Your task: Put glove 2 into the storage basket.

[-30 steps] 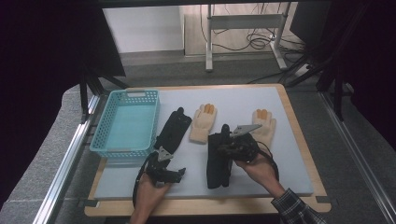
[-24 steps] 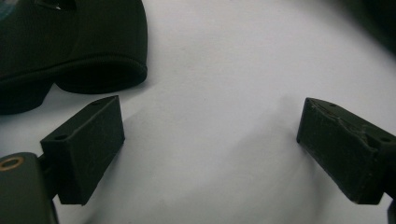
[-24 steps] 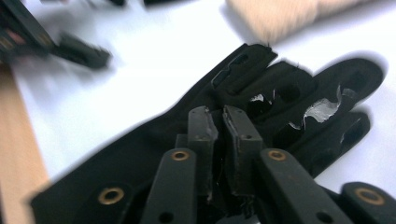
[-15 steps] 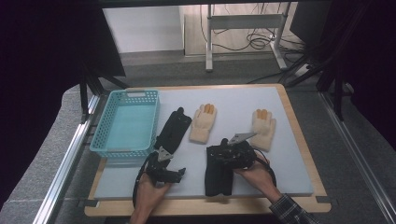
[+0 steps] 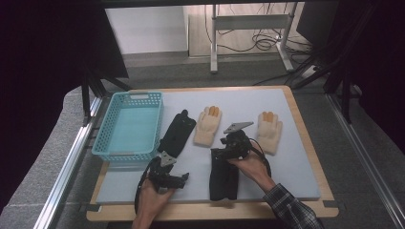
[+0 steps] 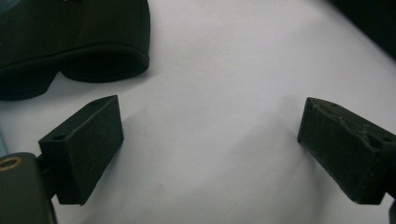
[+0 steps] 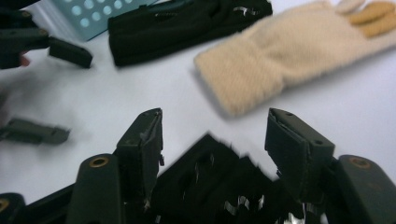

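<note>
On the mat (image 5: 286,176), the right tool (image 5: 224,153) has just released the black glove (image 5: 223,177).

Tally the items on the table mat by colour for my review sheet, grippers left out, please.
Black gloves: 2, one beside the basket, one under the right gripper
Cream gloves: 2, one mid-mat, one further right
Turquoise basket: 1
Total: 5

Teal basket (image 5: 128,125) on mat's (image 5: 296,176) left side. Second black glove (image 5: 177,133) just right of basket. Cream glove (image 5: 207,125) right of that; another cream glove (image 5: 269,131) farther right.
</note>
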`<state>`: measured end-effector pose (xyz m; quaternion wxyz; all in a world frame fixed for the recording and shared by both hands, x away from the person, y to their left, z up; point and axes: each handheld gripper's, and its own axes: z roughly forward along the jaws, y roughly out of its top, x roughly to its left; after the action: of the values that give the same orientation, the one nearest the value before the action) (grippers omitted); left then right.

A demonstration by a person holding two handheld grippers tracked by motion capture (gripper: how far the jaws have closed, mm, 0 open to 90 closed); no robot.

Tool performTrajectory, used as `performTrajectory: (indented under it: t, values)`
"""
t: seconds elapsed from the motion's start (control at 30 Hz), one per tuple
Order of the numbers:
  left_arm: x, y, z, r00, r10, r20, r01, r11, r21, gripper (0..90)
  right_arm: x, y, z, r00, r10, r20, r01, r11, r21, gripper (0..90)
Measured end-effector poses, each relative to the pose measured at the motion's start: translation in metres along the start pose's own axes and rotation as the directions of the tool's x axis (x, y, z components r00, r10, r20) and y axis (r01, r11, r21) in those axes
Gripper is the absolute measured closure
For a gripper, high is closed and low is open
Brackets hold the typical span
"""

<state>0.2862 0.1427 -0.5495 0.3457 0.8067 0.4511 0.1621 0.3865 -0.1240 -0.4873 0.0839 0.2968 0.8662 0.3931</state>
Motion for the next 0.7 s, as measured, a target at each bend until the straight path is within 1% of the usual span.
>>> performTrajectory:
  t: [0.1,0.13,0.17,0.2,0.23,0.27,0.3,0.33,0.37,0.4,0.43,0.57,0.7]
  values:
    - [0.000,0.000,0.000,1.0000,0.000,0.000,0.000,1.0000,-0.001,7.0,0.000,0.011,0.009,0.9999,-0.013,-0.001,0.013,1.000,0.000,37.3]
    - [0.000,0.000,0.000,1.0000,0.002,-0.001,-0.002,1.0000,0.000,7.0,0.000,0.013,0.011,0.9999,-0.016,0.000,0.016,1.000,0.001,39.4]
    - [0.000,0.000,0.000,1.0000,0.002,-0.001,-0.002,1.0000,0.000,7.0,-0.001,0.020,0.017,0.9998,-0.019,0.000,0.019,1.000,0.006,44.8]
    - [0.000,0.000,0.000,1.0000,0.002,-0.001,-0.002,1.0000,0.000,7.0,-0.001,0.020,0.017,0.9998,-0.019,0.000,0.019,1.000,0.006,44.8]
    - [0.000,0.000,0.000,1.0000,0.002,0.000,-0.002,1.0000,0.000,7.0,-0.001,0.022,0.019,0.9998,-0.018,0.001,0.018,1.000,0.008,47.2]
    - [0.000,0.000,0.000,1.0000,-0.004,0.001,0.004,1.0000,-0.005,6.9,-0.001,0.028,0.026,0.9998,-0.021,0.004,0.021,1.000,0.010,52.9]
    - [0.000,0.000,0.000,1.0000,-0.004,0.001,0.004,1.0000,-0.005,6.9,-0.001,0.028,0.026,0.9998,-0.021,0.004,0.021,1.000,0.010,52.9]
    - [0.000,0.000,0.000,1.0000,-0.004,0.000,0.004,1.0000,-0.005,6.9,-0.001,0.030,0.029,0.9997,-0.025,0.005,0.025,1.000,0.010,55.0]
    - [0.000,0.000,0.000,1.0000,-0.003,0.000,0.003,1.0000,-0.004,6.9,0.000,0.036,0.037,0.9994,-0.033,0.012,0.033,0.999,0.015,59.2]
    - [0.000,0.000,0.000,1.0000,-0.003,0.000,0.003,1.0000,-0.004,6.9,0.000,0.039,0.040,0.9993,-0.036,0.013,0.036,0.999,0.019,60.9]
    - [0.000,0.000,0.000,1.0000,-0.003,0.000,0.003,1.0000,-0.004,6.9,0.000,0.039,0.040,0.9993,-0.036,0.013,0.036,0.999,0.019,60.9]
    - [0.000,-0.001,0.001,1.0000,-0.004,0.002,0.004,1.0000,-0.007,6.9,0.001,0.048,0.055,0.9992,-0.040,0.006,0.040,0.999,0.025,64.5]
    - [0.000,0.000,0.001,1.0000,-0.006,0.002,0.006,1.0000,-0.006,6.8,0.001,0.054,0.071,0.9991,-0.042,0.004,0.042,0.999,0.027,64.5]
